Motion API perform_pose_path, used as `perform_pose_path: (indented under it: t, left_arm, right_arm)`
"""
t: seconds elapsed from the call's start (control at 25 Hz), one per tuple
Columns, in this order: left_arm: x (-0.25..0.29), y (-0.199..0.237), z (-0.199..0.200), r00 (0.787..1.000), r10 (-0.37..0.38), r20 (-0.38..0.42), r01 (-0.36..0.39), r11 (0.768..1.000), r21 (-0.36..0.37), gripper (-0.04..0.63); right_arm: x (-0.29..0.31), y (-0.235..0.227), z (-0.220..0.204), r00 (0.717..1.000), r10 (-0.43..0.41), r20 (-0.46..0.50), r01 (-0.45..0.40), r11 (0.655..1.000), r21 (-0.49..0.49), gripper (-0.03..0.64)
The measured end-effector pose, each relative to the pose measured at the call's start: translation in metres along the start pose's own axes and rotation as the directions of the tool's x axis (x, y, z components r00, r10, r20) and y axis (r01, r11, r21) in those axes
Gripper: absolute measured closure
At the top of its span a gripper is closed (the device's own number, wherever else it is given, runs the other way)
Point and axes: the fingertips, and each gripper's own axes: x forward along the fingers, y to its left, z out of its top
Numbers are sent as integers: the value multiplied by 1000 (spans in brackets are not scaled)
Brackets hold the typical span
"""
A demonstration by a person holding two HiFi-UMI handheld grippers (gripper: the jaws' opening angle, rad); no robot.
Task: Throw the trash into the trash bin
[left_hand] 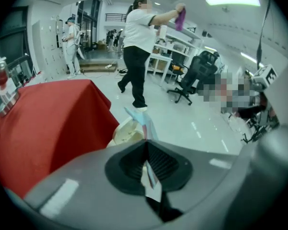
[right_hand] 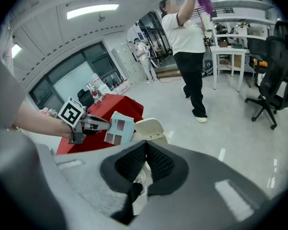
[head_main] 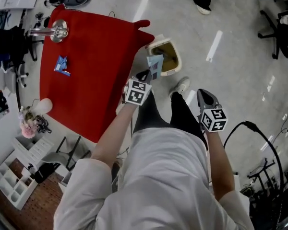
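Note:
My left gripper is shut on a pale blue packet with brownish squares and holds it just over the open cream trash bin on the floor beside the red-covered table. In the left gripper view the packet sticks out past the closed jaws, with the bin below and beyond it. The right gripper view shows the left gripper, the packet and the bin's raised lid. My right gripper hangs to the right with its jaws together and nothing in them.
A second blue wrapper and a metal object lie on the red table. People stand on the grey floor beyond. Office chairs and a black cable are at the right, a white rack at the lower left.

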Motion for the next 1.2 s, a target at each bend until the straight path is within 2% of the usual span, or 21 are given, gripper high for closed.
perform_pose_path:
  t: [0.28,0.56,0.76,1.0,1.2]
  left_arm:
    - [76,20,-34,999,-1,-35,-2,995,-101,586]
    - [135,44,-69,999,39,-24,-43,970,-241,586]
    - [186,48,-83,999,37,-22,-41,967,-250,586]
    - [237,48,-103,999,16,-45,-26,968,-249,586]
    - [267,55,-117,999,21,-38,-29,971,-238,584]
  right_arm:
    - [48,-15,-24,999,11,-43,-10,999,30,617]
    - [103,-19,-73,996,38,-83,-30,995,94,617]
    - [126,-27,-101,993,63,-103,-51,992,117,617]
    - [158,-57,-134,991,64,-119,-47,990,133,617]
    - [184,-78,-146,992,61,-107,-46,989,138,617]
